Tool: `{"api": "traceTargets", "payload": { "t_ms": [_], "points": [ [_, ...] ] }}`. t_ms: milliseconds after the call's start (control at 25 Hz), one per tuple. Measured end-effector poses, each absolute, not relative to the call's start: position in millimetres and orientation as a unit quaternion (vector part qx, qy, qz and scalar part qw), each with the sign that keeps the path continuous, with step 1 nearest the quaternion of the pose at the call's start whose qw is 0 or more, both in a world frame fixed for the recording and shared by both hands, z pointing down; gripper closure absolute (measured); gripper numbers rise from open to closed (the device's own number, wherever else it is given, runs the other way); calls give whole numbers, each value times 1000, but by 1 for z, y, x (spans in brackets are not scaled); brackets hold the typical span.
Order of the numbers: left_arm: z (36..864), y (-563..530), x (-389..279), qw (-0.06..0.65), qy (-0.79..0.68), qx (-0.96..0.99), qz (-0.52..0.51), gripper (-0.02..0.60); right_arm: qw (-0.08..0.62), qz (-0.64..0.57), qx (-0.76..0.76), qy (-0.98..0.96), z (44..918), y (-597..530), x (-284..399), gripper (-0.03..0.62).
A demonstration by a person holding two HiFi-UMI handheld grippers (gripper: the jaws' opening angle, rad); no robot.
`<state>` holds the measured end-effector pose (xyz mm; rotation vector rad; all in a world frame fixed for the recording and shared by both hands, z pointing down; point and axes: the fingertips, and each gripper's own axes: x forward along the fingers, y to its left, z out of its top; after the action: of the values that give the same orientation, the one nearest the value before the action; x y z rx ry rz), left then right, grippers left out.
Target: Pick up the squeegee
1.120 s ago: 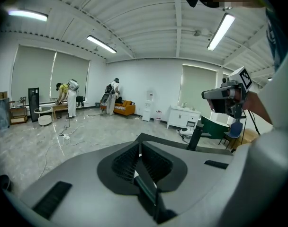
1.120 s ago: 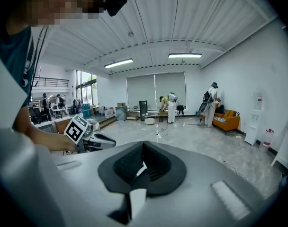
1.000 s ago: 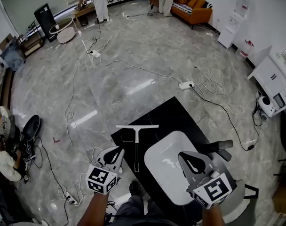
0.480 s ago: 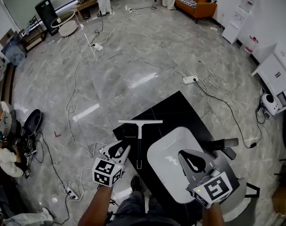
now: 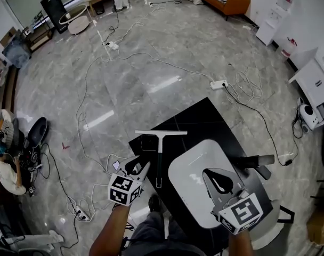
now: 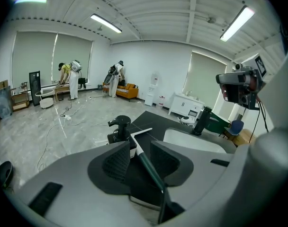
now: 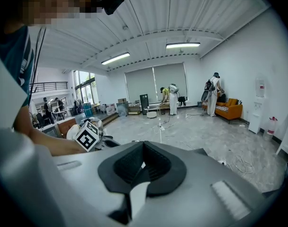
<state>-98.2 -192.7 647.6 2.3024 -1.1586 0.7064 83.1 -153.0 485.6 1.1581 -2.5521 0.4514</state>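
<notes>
Here, black table (image 5: 204, 116) on marble floor (image 5: 151, 63), squeegee (image 5: 159, 149) btwn L gripper (image 5: 137, 167) jaws just spreading, R gripper (image 5: 220, 178) jaws pressed together.

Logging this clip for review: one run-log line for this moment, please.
left claw: just opening, squeegee between, ungripped | right claw: shut, empty

— The grippers, how do they look?
— Twins. Left gripper (image 5: 136, 168) and right gripper (image 5: 220, 178) have pale grey moulded shells and black ribbed pads (image 6: 116, 163).
— Any markings?
— Each carries a white cube (image 5: 124, 190) printed with black square markers (a different pattern on every face).
— And the clothes?
— Dark trousers (image 5: 151, 233), a dark shoe (image 5: 153, 213), a teal shirt (image 7: 22, 56).
</notes>
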Motion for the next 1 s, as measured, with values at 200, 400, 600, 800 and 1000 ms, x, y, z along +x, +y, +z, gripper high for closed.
{"api": "traceTargets", "payload": {
  "t_ms": [200,400,600,800,1000],
  "points": [
    [660,-197,-99,238,-423,833,264,462,152,166,402,-888,495,-155,83,583],
    [673,-201,-98,240,-425,829,273,459,152,170,403,-886,502,-156,85,583],
    [688,-205,-97,249,-426,823,281,451,152,174,405,-885,506,-157,86,583],
    [704,-207,-92,260,-425,817,289,451,153,179,404,-884,512,-158,87,583],
    [719,-209,-88,270,-423,814,294,450,154,182,403,-884,519,-161,87,583]
  ]
}}
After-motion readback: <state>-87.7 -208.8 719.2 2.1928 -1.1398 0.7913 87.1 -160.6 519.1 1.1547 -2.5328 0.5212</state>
